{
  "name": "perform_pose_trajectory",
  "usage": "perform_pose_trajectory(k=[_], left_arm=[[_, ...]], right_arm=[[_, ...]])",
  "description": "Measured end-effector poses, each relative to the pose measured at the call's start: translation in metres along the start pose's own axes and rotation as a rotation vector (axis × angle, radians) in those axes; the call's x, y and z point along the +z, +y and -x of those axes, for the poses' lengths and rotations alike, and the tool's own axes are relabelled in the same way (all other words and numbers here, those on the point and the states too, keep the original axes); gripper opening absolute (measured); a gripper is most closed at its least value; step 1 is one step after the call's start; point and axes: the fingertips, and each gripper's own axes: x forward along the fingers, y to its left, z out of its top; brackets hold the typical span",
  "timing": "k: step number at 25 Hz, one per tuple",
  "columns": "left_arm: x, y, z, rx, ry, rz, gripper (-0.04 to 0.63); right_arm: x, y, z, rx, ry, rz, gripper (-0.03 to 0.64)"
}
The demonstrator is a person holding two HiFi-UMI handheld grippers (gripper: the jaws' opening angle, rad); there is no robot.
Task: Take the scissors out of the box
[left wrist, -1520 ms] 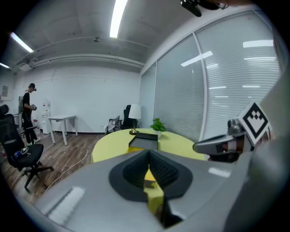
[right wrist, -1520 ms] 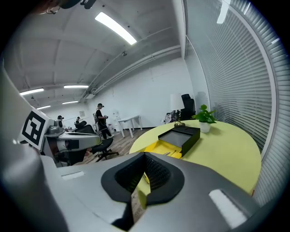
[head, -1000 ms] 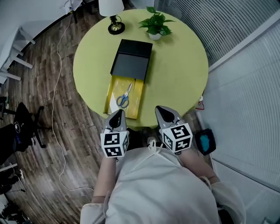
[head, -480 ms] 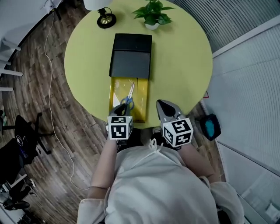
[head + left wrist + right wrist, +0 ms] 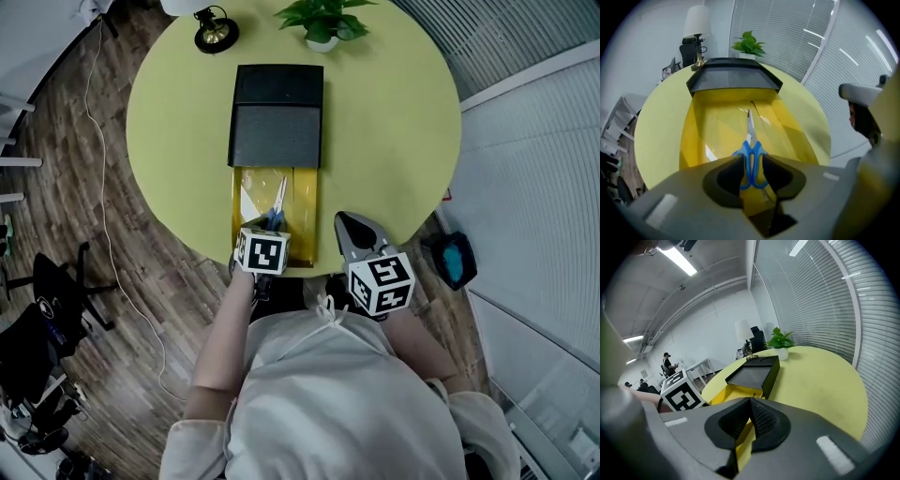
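Blue-handled scissors (image 5: 278, 199) lie in the yellow tray (image 5: 302, 202) of the box, blades pointing away from me. In the left gripper view the scissors (image 5: 751, 150) sit low in the tray (image 5: 708, 136). My left gripper (image 5: 266, 234) points steeply down over the tray's near end. Its jaws are opening, and the left gripper (image 5: 752, 158) has the blue handle loops in the gap between them, not pressed. My right gripper (image 5: 350, 223) hangs shut over the table's near edge, right of the tray, holding nothing; in its own view the right gripper (image 5: 751, 402) shows its pads together.
The black sleeve (image 5: 277, 117) covers the tray's far half on the round yellow-green table (image 5: 394, 122). A potted plant (image 5: 323, 19) and a lamp (image 5: 214, 33) stand at the far edge. A blue object (image 5: 455, 261) and a chair (image 5: 56, 291) stand on the floor.
My left gripper has moved forward and down onto the tray's near end, tipping steeply, and its jaws have parted around the scissors' handles. The right gripper has shifted slightly.
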Motion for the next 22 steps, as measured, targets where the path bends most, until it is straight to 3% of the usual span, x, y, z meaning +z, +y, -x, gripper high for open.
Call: perform_pose_trajectory(k=[13, 18, 22], left_arm=[[-0.002, 0.005, -0.009, -0.031, 0.020, 0.001, 0.095], [-0.006, 0.008, -0.005, -0.065, 0.013, 0.079, 0.095], [-0.005, 0.005, 0.004, -0.067, -0.014, 0.081, 0.094]], right_arm=[[0.006, -0.015, -0.009, -0.009, 0.010, -0.009, 0.000], [0.007, -0.011, -0.006, -0.011, 0.013, -0.004, -0.001], [0.007, -0.007, -0.002, -0.007, 0.011, 0.005, 0.000]])
